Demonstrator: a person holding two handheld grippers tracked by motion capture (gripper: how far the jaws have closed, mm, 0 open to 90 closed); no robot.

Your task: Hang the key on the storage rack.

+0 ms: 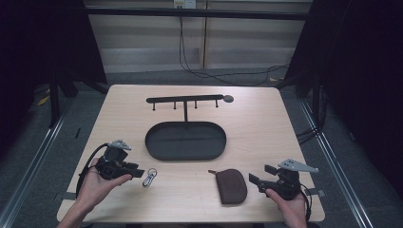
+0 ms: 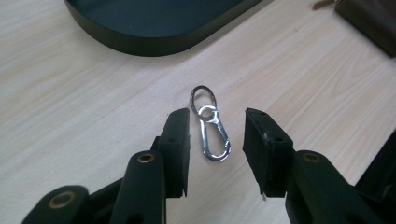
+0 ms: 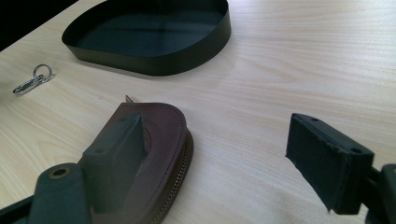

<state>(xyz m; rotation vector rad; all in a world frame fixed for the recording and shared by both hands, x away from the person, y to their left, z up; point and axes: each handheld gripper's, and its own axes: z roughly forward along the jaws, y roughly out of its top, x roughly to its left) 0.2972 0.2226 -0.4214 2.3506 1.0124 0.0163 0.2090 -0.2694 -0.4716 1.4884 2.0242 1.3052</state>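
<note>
From above, my left tool (image 1: pixel 135 172) sits just beside the carabiner keyring (image 1: pixel 150 177) on the table (image 1: pixel 256 123), near the black oval tray (image 1: pixel 185 140).

Along my left tool (image 2: pixel 217 135), the spread jaws flank the keyring (image 2: pixel 211 133) without touching; I should lower squarely before pinching.

My right tool (image 3: pixel 212 158) is spread over the brown zip pouch (image 3: pixel 161 140), pinching nothing.

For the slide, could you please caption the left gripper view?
Open left gripper poised over a silver carabiner clip with key ring on the wooden table, near the black oval tray.
</note>
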